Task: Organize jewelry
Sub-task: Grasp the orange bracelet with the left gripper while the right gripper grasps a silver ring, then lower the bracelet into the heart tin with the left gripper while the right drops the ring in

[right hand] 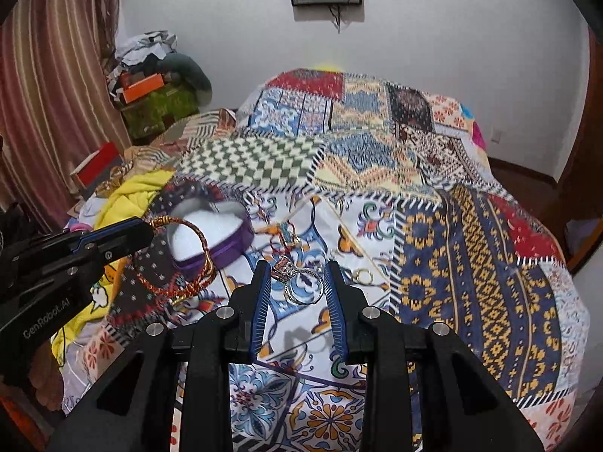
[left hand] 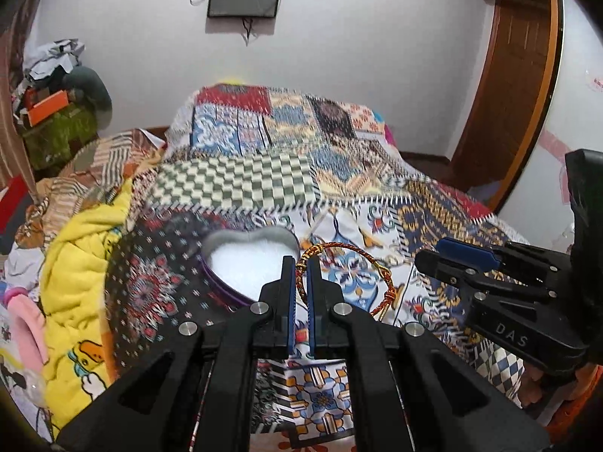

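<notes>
Your left hand-held gripper (left hand: pixel 300 263) is pinched shut on the red-and-gold braided cord bracelet (left hand: pixel 348 263), hanging just beside the purple heart-shaped tin with white lining (left hand: pixel 245 260) on the patchwork bed quilt (left hand: pixel 377 203). Carry it over the tin's centre before you release, so the loop clears the rim. Your right hand-held gripper (right hand: pixel 297 275) grips the silver stone-set ring (right hand: pixel 301 286), tilted downward, nearer you than the tin.

On the bed (right hand: pixel 471 226) the box (right hand: pixel 230 243) lies far left. The bracelet (right hand: pixel 177 256) hangs from the left gripper (left hand: pixel 300 263), near of the box. The ring (right hand: pixel 303 282) sits between the right gripper's (right hand: pixel 297 275) jaws, right of the bracelet.
</notes>
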The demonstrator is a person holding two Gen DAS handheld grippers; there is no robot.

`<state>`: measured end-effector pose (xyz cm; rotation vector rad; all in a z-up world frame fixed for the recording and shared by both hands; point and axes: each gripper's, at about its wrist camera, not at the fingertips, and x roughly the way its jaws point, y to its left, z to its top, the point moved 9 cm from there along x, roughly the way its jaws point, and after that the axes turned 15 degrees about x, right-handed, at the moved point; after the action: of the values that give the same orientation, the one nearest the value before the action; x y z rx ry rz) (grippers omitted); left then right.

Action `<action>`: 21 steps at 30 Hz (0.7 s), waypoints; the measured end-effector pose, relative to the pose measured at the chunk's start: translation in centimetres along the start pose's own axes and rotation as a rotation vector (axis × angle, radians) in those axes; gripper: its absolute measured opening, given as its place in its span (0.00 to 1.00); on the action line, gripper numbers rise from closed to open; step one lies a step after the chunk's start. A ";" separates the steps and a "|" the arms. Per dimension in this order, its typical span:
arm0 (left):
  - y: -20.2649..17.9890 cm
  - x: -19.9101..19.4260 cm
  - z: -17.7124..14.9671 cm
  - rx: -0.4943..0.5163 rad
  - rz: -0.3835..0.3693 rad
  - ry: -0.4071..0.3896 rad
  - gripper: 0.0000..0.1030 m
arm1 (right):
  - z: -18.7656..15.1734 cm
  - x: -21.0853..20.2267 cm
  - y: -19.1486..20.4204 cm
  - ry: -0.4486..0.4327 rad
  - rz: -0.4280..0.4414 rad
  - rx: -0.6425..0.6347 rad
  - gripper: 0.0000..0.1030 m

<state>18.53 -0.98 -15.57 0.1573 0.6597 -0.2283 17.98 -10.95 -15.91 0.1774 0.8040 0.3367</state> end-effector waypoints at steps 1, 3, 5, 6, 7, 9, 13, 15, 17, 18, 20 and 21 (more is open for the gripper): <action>0.2 -0.2 0.2 -0.001 0.006 -0.010 0.04 | 0.2 -0.2 0.3 -0.008 0.002 -0.004 0.25; 0.7 -0.6 0.6 -0.002 0.020 -0.023 0.04 | 0.6 -0.4 0.6 -0.018 0.005 -0.008 0.26; 1.2 -0.8 0.9 -0.004 0.031 -0.036 0.04 | 0.9 -0.5 1.0 -0.028 0.011 -0.013 0.25; 1.4 -0.9 1.1 -0.007 0.036 -0.040 0.04 | 1.0 -0.6 1.2 -0.032 0.013 -0.015 0.25; 1.7 -0.9 1.2 -0.010 0.042 -0.044 0.04 | 1.3 -0.6 1.4 -0.038 0.016 -0.017 0.25; 2.3 -0.9 1.3 -0.015 0.054 -0.049 0.04 | 1.8 -0.5 1.8 -0.050 0.027 -0.015 0.26; 3.5 -0.7 1.4 -0.028 0.078 -0.050 0.04 | 2.7 -0.3 3.0 -0.066 0.053 -0.025 0.26; 4.2 -0.3 1.4 -0.039 0.089 -0.047 0.04 | 3.0 -0.3 3.6 -0.071 0.065 -0.034 0.26; 4.9 0.1 1.3 -0.051 0.095 -0.041 0.04 | 3.3 -0.2 4.2 -0.073 0.075 -0.045 0.26; 5.1 0.4 1.2 -0.055 0.098 -0.037 0.04 | 3.3 -0.2 4.4 -0.074 0.077 -0.049 0.26; 5.7 1.0 0.9 -0.060 0.101 -0.027 0.04 | 3.4 0.0 4.8 -0.070 0.085 -0.056 0.26; 5.8 1.2 0.8 -0.062 0.101 -0.023 0.03 | 3.4 0.2 5.0 -0.064 0.089 -0.060 0.26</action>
<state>21.38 4.29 -15.28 0.1280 0.6331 -0.1127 19.44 -6.28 -12.34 0.1673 0.7228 0.4364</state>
